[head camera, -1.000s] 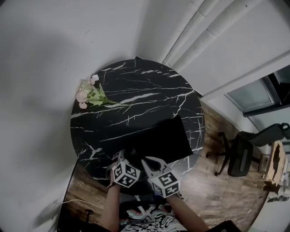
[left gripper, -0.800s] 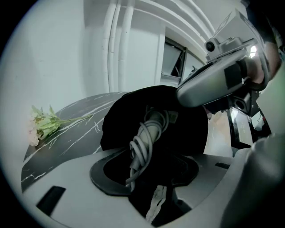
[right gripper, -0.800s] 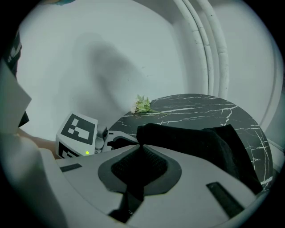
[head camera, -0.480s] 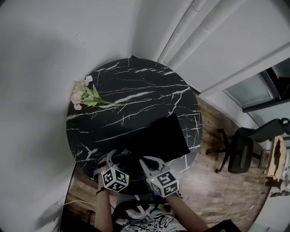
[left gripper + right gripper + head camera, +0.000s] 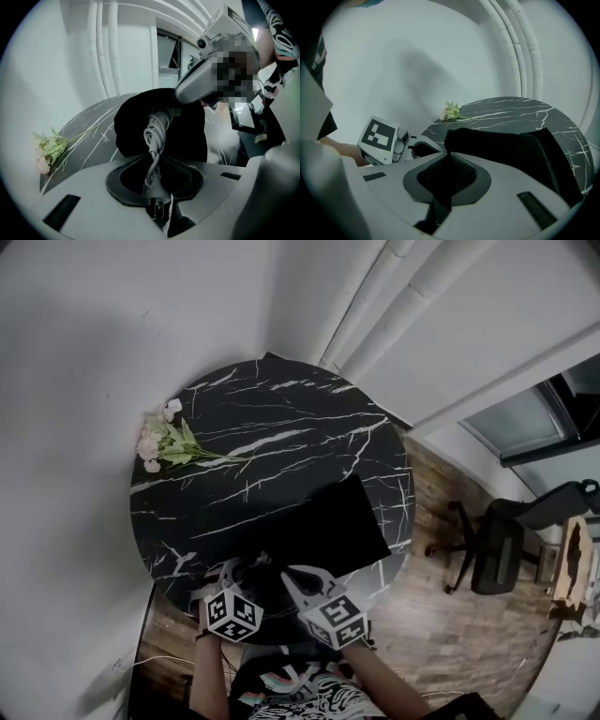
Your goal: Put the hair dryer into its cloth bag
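The round black bench [image 5: 281, 427] carries the bag [image 5: 333, 526], a flat dark cloth lying towards the person's side. A small bunch of flowers [image 5: 164, 444] lies well apart from the bag at the far left rim. Both grippers work at the bag's near end. The dryer's body cannot be told from the black cloth. Only its grey cord [image 5: 155, 133] shows, looped in a bundle and hanging at the bag's mouth, so the dryer is judged to be at or just inside that opening. The right gripper [image 5: 443, 187] has its jaws pressed together on a fold of the bag's near edge, with the cloth pinched between them and lifted a little. The left gripper [image 5: 157, 187], just beside the bag's mouth, has its jaws closed narrowly on the cord close above the plug [image 5: 157, 206], which sits at their base. The step in hand looks like feeding the last of the dryer, its cord and plug, into the bag while the other side holds the mouth up. The next move likely calls for pushing the bundle deeper past the bag's edge, then letting the cord go without dragging it back out. A loop may catch on the jaws.
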